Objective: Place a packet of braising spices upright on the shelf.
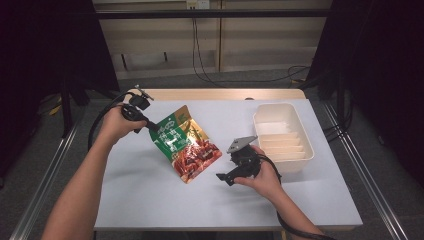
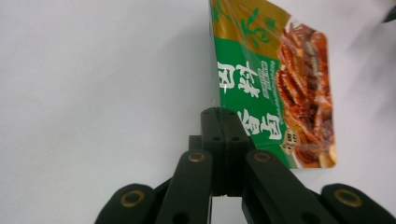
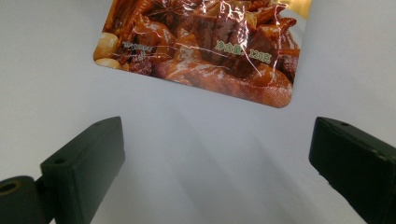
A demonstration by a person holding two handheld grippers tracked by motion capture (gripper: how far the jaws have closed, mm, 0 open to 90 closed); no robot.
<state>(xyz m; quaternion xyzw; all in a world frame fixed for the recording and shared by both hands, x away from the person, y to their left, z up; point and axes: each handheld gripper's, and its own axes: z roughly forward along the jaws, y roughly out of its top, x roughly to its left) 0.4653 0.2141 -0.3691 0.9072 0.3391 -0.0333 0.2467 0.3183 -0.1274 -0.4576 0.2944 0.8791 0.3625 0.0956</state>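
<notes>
Here the left hand-held gripper (image 1: 150, 125) is clamped on the snack pouch's (image 1: 186, 142) edge, holding it over the table (image 1: 150, 200). The right hand-held gripper (image 1: 235, 172), jaws apart, probably must take its lower edge next.

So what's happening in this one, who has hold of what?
A person at a white table works with a hand-held gripper in each hand. The left hand-held gripper is clamped on the edge of a green and red snack pouch, holding it tilted up off the table. The right hand-held gripper is open with its jaws wide apart, aimed at the pouch's lower edge but not touching it. A cream-coloured bin sits at the right side of the table, apart from the pouch.
</notes>
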